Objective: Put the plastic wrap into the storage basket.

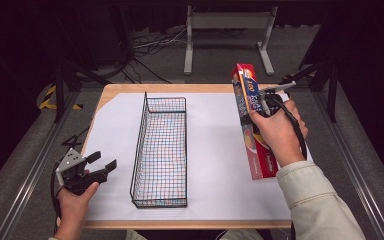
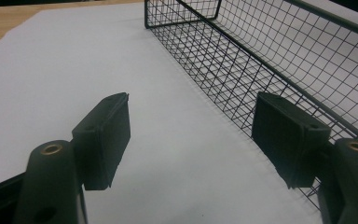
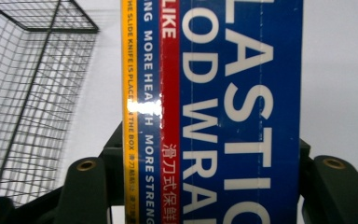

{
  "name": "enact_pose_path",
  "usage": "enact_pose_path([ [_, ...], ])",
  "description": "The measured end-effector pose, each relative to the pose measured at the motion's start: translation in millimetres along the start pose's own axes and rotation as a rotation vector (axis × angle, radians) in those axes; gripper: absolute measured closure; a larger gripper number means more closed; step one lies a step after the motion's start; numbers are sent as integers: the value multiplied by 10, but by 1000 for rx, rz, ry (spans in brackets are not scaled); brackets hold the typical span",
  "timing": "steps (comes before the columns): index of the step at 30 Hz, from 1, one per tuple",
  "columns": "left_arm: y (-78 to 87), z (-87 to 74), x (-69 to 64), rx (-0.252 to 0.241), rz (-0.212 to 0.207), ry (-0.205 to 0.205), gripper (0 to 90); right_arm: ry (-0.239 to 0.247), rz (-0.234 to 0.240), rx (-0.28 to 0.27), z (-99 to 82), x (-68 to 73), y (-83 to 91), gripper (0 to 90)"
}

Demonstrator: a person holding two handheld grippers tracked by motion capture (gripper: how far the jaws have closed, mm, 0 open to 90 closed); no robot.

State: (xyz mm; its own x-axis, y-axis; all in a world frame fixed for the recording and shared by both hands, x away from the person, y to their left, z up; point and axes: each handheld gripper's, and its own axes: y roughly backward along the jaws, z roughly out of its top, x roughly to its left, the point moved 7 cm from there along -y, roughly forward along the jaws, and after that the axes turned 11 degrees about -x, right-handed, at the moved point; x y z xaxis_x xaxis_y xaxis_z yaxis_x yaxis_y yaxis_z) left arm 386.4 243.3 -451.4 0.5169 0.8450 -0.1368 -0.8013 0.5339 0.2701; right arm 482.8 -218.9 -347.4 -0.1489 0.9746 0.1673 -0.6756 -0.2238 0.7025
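Nearest to you, your left hand [image 1: 72,200] rests at the near left corner of the table, holding the left gripper [image 1: 105,162] low over the white sheet [image 1: 215,150]. Its jaws are spread with nothing between them; in the left gripper view [image 2: 191,135] they frame bare sheet, and the side wall of the wire basket [image 2: 270,60] runs just past the right jaw.

A little farther in, the wire basket [image 1: 160,150] stands lengthwise in the middle of the sheet, its long sides running away from you. It holds nothing.

To the right of it, your right hand [image 1: 277,132] grips the right gripper [image 1: 256,112], and its jaws pinch a long box of plastic wrap [image 1: 250,120] across its narrow width. The box is lifted at its far end and tilted, with its near end down by your sleeve [image 1: 315,200] and its red top pointing away from you. It is well apart from the basket. In the right gripper view the blue and red box [image 3: 214,107] fills the gap between the jaws, and the basket [image 3: 32,84] shows off to the left.

Farthest off, the wooden table edge [image 1: 190,88] meets the grey floor, where a metal frame [image 1: 227,40] stands.
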Motion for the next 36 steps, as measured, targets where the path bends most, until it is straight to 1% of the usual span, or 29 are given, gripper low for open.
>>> enact_pose_path([
  [3,-1,5,0,-5,-1,3,287,14,18,2,25,152,-20,407],
  [5,-4,7,-2,-5,0,6,287,26,25,0,40,224,-30,407],
  [8,-7,14,-7,-7,-3,3,287,49,48,3,58,365,-52,406],
  [10,-2,11,-4,-7,-1,1,287,86,76,3,67,475,-76,406],
  [13,9,4,0,-6,2,4,287,102,78,7,74,582,-107,406],
  [15,42,0,16,-7,7,6,287,103,81,14,79,650,-133,406],
  [16,42,0,16,-7,7,6,287,103,81,14,79,650,-133,406],
  [25,135,-21,56,-12,31,21,288,110,97,32,129,1013,-204,406],
  [28,135,-17,55,-13,31,20,289,113,108,42,140,1142,-232,406],
  [32,116,-7,49,-15,24,16,289,113,103,50,156,1275,-271,406],
  [36,74,2,37,-21,18,20,290,109,93,50,173,1368,-305,405],
])
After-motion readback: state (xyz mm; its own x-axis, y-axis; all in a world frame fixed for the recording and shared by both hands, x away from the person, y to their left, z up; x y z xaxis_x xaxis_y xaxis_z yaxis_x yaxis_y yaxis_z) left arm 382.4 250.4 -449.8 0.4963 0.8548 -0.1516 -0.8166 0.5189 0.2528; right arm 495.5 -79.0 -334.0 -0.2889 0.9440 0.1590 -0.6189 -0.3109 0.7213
